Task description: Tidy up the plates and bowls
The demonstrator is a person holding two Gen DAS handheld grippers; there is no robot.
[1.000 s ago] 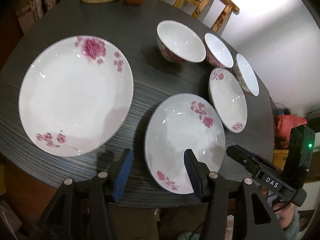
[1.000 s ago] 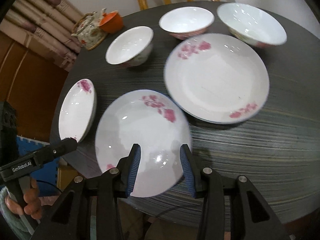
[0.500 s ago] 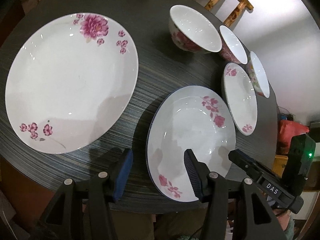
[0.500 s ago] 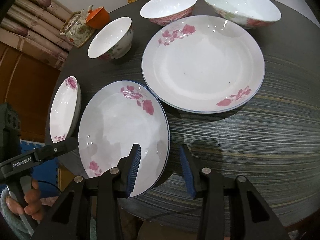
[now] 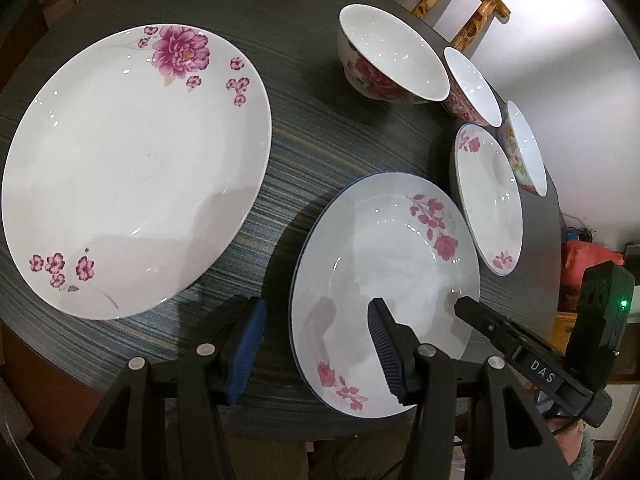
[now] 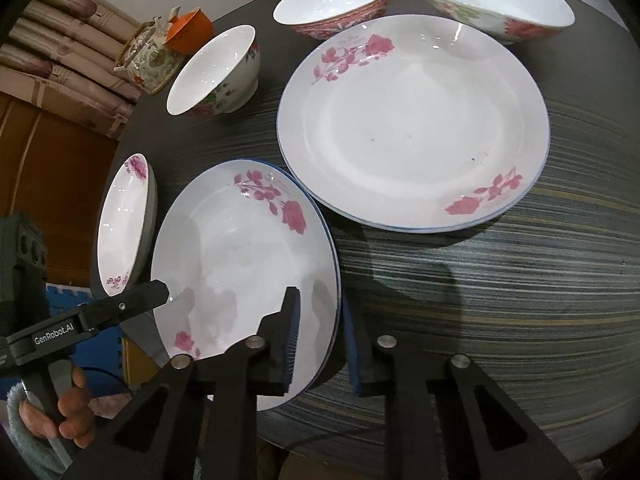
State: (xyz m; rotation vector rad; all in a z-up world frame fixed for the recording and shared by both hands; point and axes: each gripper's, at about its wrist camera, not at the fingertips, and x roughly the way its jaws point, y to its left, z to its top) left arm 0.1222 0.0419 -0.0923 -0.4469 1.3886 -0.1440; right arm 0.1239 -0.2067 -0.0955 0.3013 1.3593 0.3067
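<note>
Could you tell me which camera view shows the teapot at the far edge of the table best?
The right wrist view: the teapot shows almost whole, handle and floral body, beside the orange cup. The left wrist view catches only its base at the top edge.

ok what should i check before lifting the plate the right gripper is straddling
1. Rim of the near plate sits between the right gripper jaws: ok.
2. Those jaws pressed firmly on the rim: cannot tell.
3. Left gripper open and holding nothing: ok.
4. Left gripper clear of the near plate: not ok, one finger reaches over it.
5. Neighbouring plate bare, ready to take a plate on top: ok.
</note>
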